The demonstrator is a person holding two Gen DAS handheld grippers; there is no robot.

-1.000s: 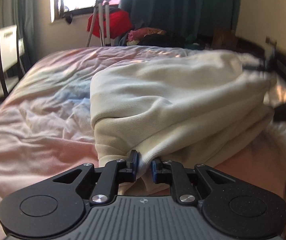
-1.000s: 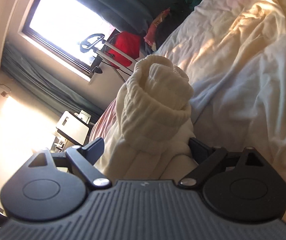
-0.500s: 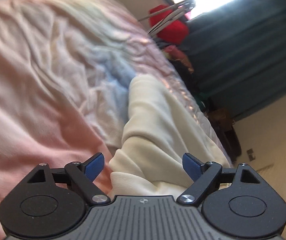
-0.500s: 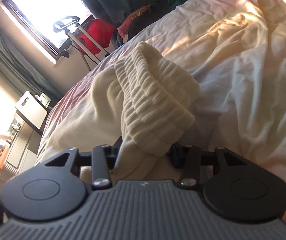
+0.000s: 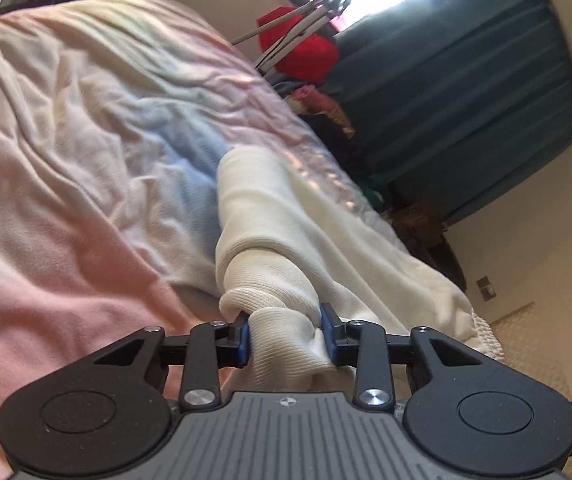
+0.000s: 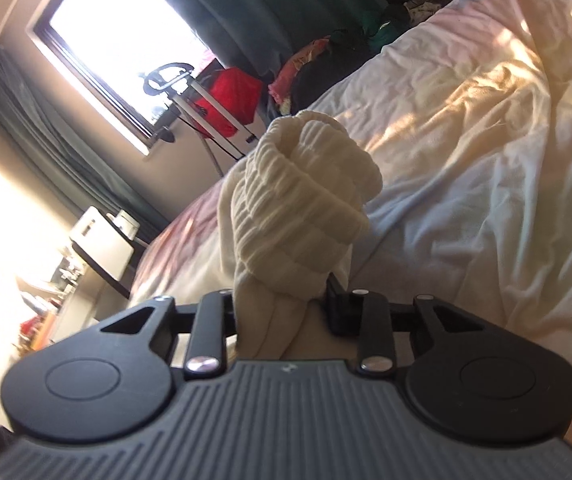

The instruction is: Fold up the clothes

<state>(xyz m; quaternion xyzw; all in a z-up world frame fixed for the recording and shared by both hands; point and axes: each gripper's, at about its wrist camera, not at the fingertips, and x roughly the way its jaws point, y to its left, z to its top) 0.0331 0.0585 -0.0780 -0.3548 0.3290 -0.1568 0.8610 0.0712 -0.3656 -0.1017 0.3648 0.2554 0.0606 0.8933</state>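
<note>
Both the left gripper (image 5: 286, 334) and the right gripper (image 6: 283, 308) pinch bunched ends of the cream sweater (image 5: 318, 236) lying doubled on the bed (image 5: 65, 168), seemingly mid-fold; next likely needs both ends carried together, evenly.

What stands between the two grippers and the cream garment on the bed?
Nothing visible does. The left gripper is shut on a bunched fold of the cream garment, and the right gripper is shut on its ribbed cuff.

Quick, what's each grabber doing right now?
Left gripper: jaws closed on the cream sweater.
Right gripper: jaws closed on the sweater's ribbed cuff.
</note>
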